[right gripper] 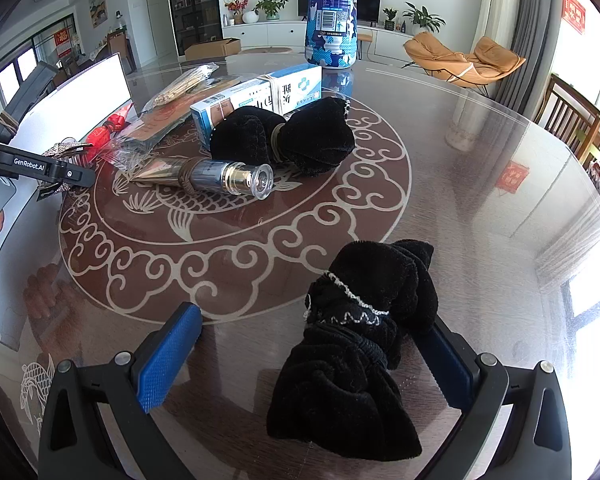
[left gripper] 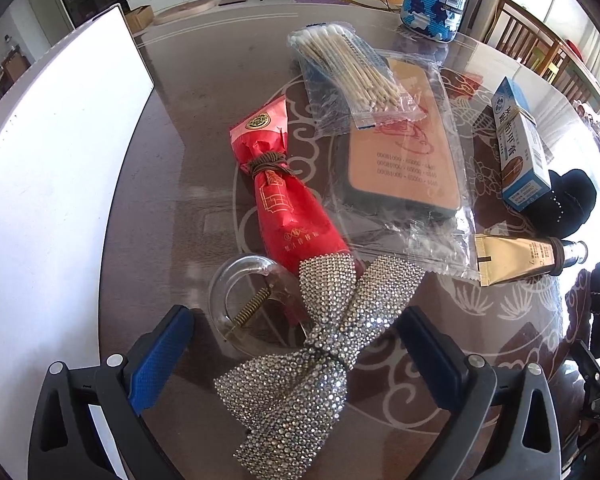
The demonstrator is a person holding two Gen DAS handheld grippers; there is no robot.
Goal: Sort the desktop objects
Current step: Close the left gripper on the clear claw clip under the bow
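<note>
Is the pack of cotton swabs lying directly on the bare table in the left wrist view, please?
No, the pack of cotton swabs lies partly on top of the plastic-wrapped orange item, not on the table alone.

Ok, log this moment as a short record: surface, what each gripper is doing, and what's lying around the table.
surface: glass-topped table with a swirl pattern
left gripper: open, around the rhinestone bow
right gripper: open, around a black velvet bow
centre pile: red wrapped packet, cotton swabs, blue-white box, gold tube, second black bow
far edge: blue bottle
</note>
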